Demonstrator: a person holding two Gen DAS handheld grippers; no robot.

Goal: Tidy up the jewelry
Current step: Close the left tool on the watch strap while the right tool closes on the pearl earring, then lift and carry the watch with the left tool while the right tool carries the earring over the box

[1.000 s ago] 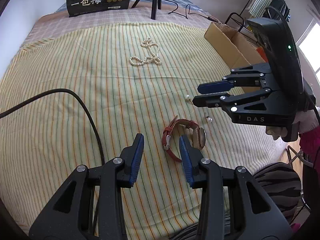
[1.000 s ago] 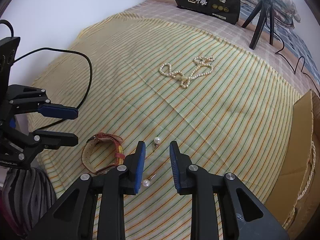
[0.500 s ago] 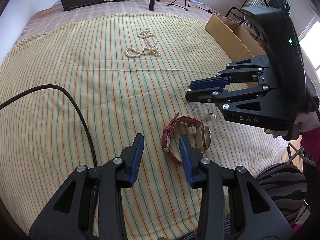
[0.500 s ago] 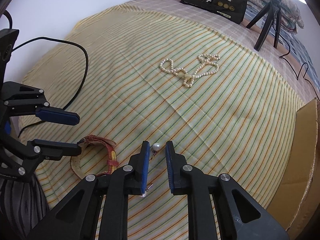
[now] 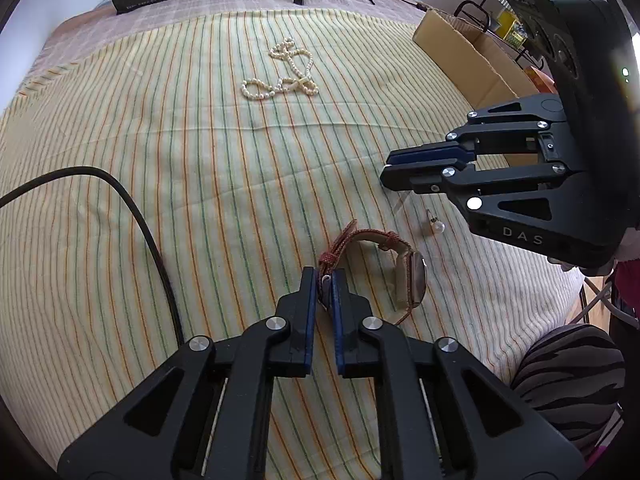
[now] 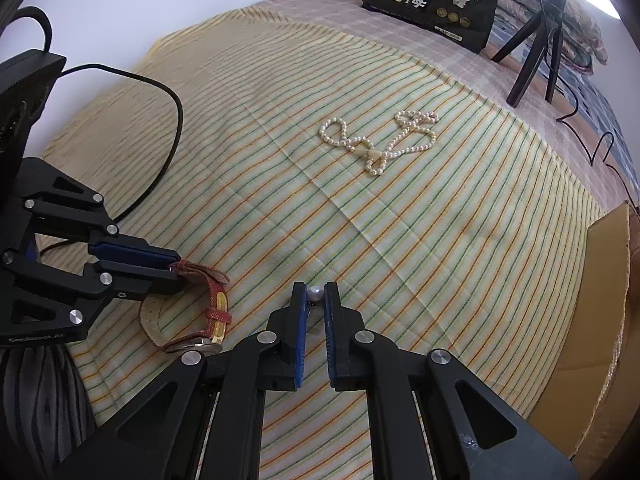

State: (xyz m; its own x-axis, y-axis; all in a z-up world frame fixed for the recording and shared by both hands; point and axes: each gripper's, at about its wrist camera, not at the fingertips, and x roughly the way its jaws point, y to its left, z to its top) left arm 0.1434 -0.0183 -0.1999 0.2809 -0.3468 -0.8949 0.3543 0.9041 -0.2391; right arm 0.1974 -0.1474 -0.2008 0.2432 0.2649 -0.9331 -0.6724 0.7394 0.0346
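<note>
While my left hand-held gripper [image 5: 322,280] pinches the red strap of the watch [image 5: 394,270] low on the bed [image 5: 160,152], my right hand-held gripper [image 6: 315,295] has narrowed on a pearl earring [image 6: 314,292] at its tips. The second earring [image 5: 437,225] lies just right of the watch — nearer my right — and the pearl necklace [image 6: 378,142] sits well ahead, strung crosswise.

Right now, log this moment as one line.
left gripper: shut on watch strap | right gripper: shut on pearl earring | pearl necklace: untouched

Both tools are held low and nearly closed: the left tool [image 5: 324,280] is pinched on a strap, the right tool [image 6: 315,294] (fingers narrowly parted) on a pearl stud.
</note>
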